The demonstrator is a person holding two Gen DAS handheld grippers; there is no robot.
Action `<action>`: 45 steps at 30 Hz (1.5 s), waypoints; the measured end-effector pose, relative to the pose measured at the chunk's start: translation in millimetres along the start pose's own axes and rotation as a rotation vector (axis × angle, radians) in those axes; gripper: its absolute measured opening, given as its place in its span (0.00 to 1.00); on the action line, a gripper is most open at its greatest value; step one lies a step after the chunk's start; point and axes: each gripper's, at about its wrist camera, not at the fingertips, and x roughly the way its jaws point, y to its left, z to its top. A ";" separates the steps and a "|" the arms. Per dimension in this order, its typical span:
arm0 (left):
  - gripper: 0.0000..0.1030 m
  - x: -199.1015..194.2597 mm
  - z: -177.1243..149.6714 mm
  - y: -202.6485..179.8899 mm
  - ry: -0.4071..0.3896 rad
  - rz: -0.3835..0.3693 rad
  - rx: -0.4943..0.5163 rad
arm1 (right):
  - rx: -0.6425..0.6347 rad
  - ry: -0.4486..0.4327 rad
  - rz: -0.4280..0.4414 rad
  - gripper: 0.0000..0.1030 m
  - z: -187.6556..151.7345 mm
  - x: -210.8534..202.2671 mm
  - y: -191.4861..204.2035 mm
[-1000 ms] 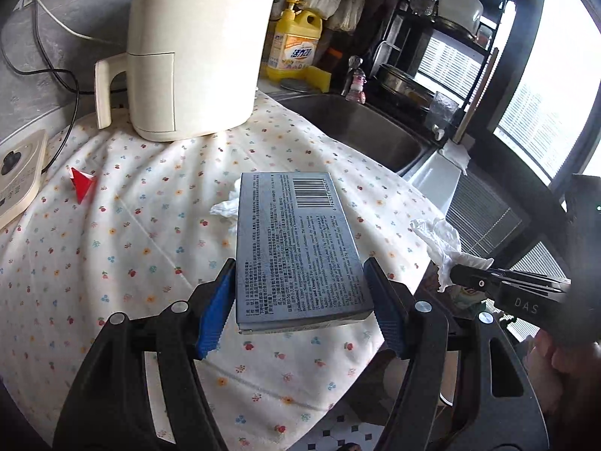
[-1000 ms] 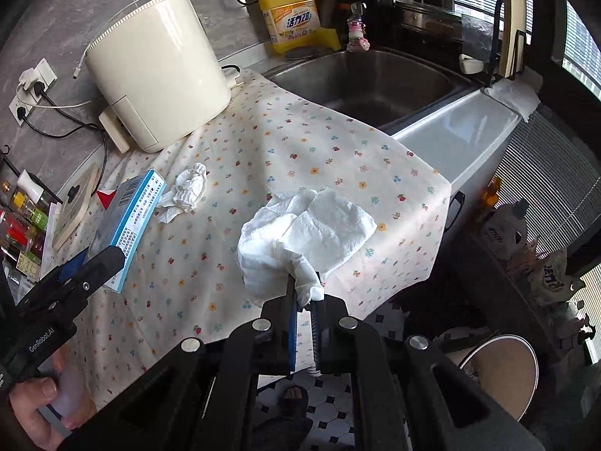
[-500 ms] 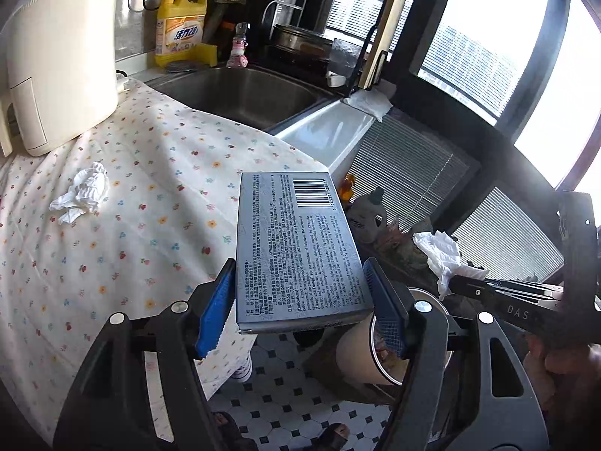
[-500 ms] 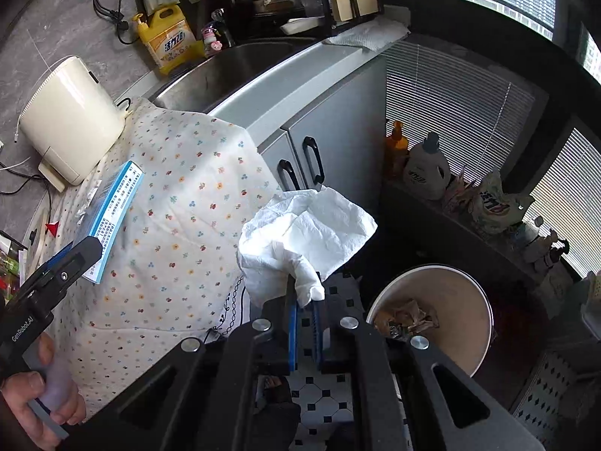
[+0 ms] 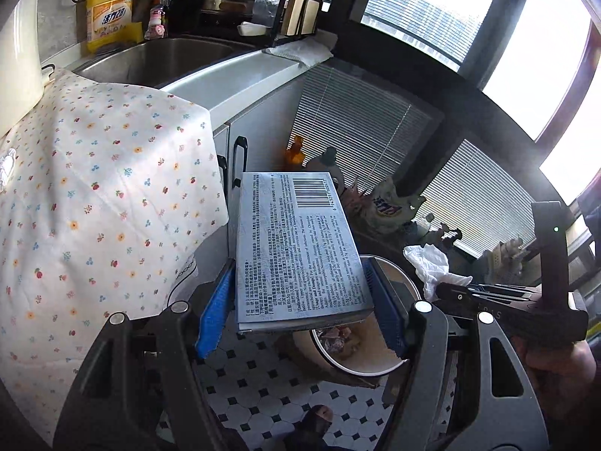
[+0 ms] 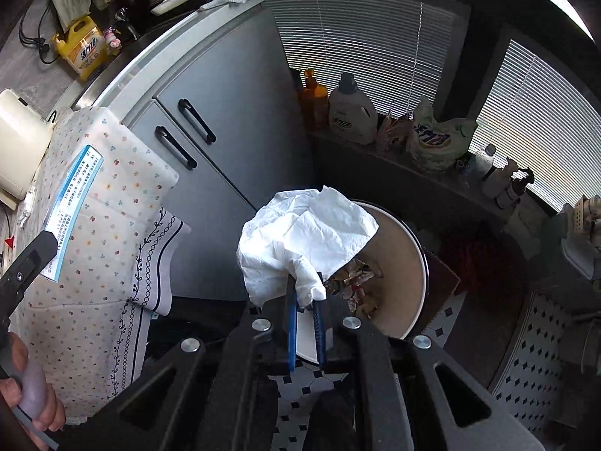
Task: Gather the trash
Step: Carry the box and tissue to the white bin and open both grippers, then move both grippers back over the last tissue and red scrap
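Trash now hangs off the table, over the floor: the left hand-held gripper point(image 5: 300, 297) clamps a flat grey printed cardboard box point(image 5: 296, 248), the right hand-held gripper point(image 6: 305, 302) pinches crumpled white tissue point(image 6: 300, 236) above the round cream bin point(image 6: 405, 263) (release seems next).

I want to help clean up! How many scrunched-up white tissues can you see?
2. One tissue is pinched in the right gripper above the trash bin. One crumpled tissue lies on the counter's floral cloth. Others may be hidden.
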 end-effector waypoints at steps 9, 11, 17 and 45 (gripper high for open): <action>0.65 29.1 -18.9 -25.3 0.049 -0.009 -0.008 | 0.006 -0.009 0.000 0.51 -5.2 3.0 -30.7; 0.66 35.5 -22.1 -33.2 0.061 -0.021 -0.002 | 0.010 -0.017 -0.005 0.53 -8.4 -2.0 -36.8; 0.66 56.5 -28.1 -57.5 0.094 -0.065 0.027 | 0.055 -0.035 -0.025 0.56 -20.8 -20.2 -66.7; 0.88 18.6 -6.7 -21.7 0.047 -0.063 -0.012 | 0.035 -0.138 0.014 0.76 -6.6 -61.5 -23.8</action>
